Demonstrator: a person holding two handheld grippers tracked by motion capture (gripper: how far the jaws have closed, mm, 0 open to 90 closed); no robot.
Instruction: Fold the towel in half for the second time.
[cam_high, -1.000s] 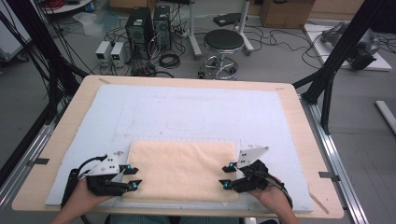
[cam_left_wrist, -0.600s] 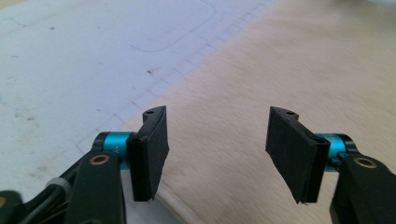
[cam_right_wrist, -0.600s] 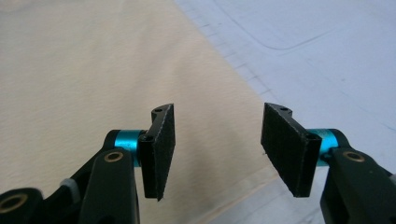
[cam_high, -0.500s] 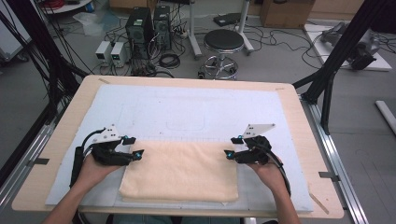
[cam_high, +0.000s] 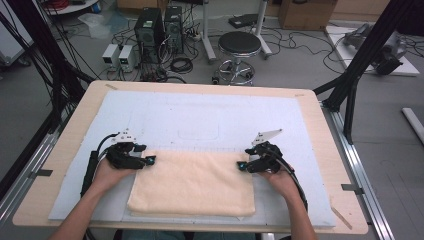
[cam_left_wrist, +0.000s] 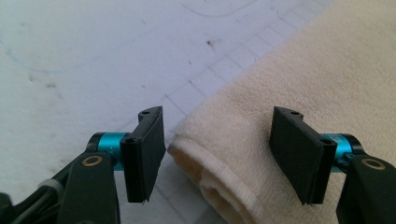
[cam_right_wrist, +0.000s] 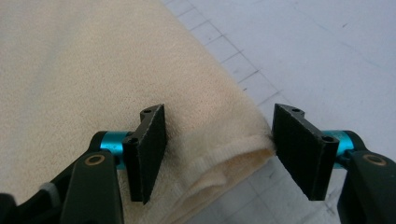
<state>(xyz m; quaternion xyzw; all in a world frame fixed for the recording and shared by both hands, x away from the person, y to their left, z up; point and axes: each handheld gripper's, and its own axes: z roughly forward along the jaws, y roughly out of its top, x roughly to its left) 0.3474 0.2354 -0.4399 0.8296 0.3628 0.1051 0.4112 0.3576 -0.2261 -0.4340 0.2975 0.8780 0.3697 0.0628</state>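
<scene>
1. The folded cream terry towel (cam_left_wrist: 299, 84) runs off the right and bottom edges of the left gripper view, so its extent cannot be told there.
2. In the right gripper view the same towel (cam_right_wrist: 84, 70) is cut off at the left, top and bottom edges.
3. The person's forearms leave the high view at its bottom edge.
4. The round black stool's (cam_high: 239, 44) base is too small to read clearly.

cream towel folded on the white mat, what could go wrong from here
The jaws of the left gripper and right gripper have just been opening, with the far corners of the folded cream terry towel loose between them. The top layer may spring back or slide, spoiling the fold. A pad pulling away could snag the hemmed corner and drag it askew on the white gridded mat.
</scene>
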